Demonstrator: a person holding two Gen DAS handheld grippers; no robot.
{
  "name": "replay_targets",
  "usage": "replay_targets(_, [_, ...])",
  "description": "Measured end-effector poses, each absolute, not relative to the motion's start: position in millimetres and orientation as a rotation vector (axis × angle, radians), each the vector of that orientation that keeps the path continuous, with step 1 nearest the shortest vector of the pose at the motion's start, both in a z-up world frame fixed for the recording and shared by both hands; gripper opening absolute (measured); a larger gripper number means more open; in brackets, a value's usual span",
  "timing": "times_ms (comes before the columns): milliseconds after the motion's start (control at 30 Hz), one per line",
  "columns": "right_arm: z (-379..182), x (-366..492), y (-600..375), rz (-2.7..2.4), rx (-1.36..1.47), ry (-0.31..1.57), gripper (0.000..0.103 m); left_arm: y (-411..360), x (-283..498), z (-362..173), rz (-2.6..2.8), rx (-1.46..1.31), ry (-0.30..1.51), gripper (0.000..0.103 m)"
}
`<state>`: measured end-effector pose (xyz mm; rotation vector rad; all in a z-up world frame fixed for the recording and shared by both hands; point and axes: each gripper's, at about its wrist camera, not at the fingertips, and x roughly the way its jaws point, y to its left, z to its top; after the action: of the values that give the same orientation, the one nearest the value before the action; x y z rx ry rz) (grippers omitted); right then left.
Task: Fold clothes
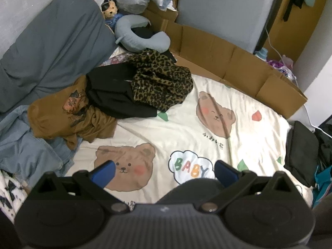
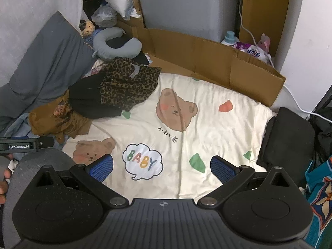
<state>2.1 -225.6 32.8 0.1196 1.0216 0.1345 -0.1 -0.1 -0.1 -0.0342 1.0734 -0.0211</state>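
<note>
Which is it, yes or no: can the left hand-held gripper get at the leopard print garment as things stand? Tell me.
Probably yes. The left hand-held gripper is open and empty, only bare bedsheet lies between, and the leopard print garment sits on top of the pile, uncovered.

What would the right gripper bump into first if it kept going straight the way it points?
Probably the cream bear-print bedsheet, near the BABY cloud. The right gripper is open, tilted down, with nothing between its fingers. Depth is hard to judge.

clothes pile [image 1: 116, 97] left on bedsheet [image 1: 207, 141], cardboard [image 1: 228, 62] behind
</note>
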Motion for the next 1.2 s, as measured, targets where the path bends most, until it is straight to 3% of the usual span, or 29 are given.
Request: replay_targets(1200, [29.4, 3.1, -236.8, 0.162, 0.230, 1.011, 0.103, -0.2, 3.6, -6.3, -0.038, -0.047, 1.093, 0.097])
